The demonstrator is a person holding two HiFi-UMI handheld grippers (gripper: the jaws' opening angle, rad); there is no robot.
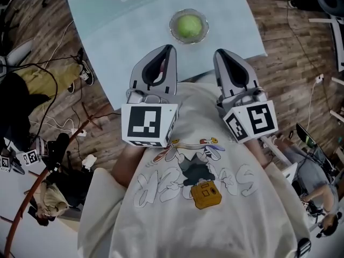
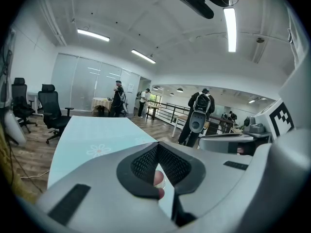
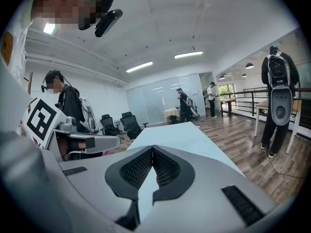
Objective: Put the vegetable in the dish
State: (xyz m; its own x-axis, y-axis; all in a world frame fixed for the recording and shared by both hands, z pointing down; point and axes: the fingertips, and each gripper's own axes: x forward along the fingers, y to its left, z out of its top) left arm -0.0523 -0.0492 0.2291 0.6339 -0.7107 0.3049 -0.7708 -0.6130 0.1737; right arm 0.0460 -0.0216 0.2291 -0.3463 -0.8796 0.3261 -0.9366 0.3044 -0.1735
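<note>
Left tool (image 1: 169, 50) and right tool (image 1: 217, 54) hang by the person's chest in the head view; ahead, the green vegetable (image 1: 189, 26) lies in the dish (image 1: 173, 30) on the worktop (image 1: 123, 31). In the left gripper view, the left tool's jaws are pressed together. In the right gripper view, the right tool's jaws also meet at the tips.

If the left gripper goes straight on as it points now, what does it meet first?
Probably the glass dish with the green vegetable, at its left rim. The left gripper points across the table slightly left of it, so it may pass; height is unclear.
</note>
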